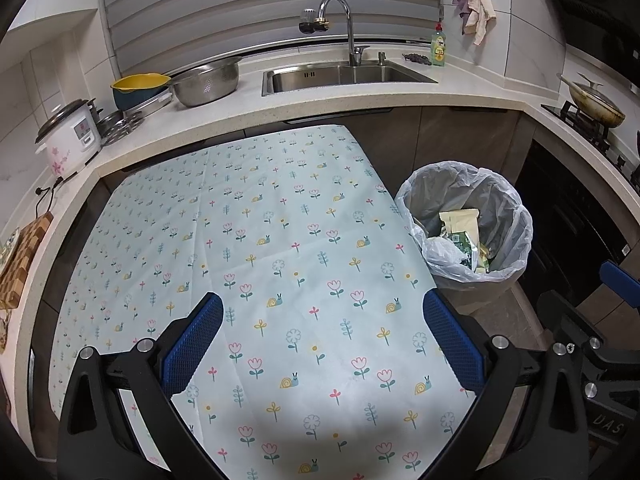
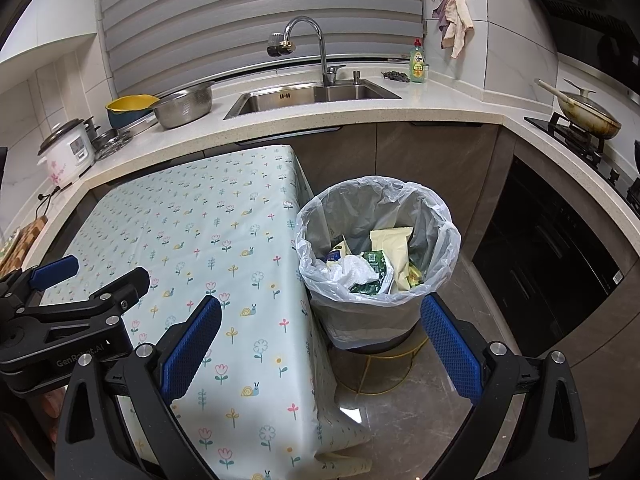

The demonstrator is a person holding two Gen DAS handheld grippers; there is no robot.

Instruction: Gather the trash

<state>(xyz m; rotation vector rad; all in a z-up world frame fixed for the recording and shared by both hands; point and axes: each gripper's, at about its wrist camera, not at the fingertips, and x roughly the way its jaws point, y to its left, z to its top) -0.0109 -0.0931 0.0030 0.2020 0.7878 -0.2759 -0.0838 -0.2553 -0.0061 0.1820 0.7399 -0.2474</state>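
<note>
Left gripper [image 1: 322, 344] fingers spread wide, nothing between them, hovering over the flower-print tablecloth [image 1: 256, 248]; right gripper [image 2: 320, 344] likewise spread and empty, straddling the table's right edge with the lined trash bin [image 2: 378, 264] just ahead. Bin stands on the floor just beside the table, wrappers and a crumpled plastic bag [image 2: 354, 270] inside. Far side: counter with sink [image 1: 344, 74], steel colander [image 1: 206, 82], rice cooker [image 1: 70, 136], pan on the stove [image 2: 586, 114].
</note>
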